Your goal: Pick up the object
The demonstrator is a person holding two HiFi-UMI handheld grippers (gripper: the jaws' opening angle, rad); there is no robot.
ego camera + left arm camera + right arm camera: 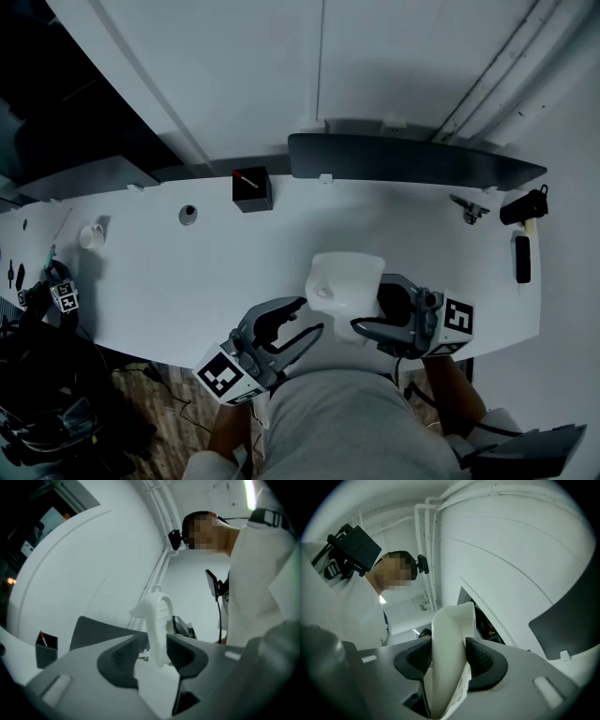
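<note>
The white jug [345, 281] sits at the 6 o'clock edge of the table [169, 281], clamped on its 4 o'clock side by the right gripper [370, 311]. The left gripper [302, 319], at 8 o'clock, stands parted around the handle [157, 620] without pinching it. The step in hand appears to be securing the grasp. The next move calls for closing the left jaws on the handle, then raising both grippers evenly.

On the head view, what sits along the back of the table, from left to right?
White cup, small grey round thing, black box, metal clip, black tool.
</note>
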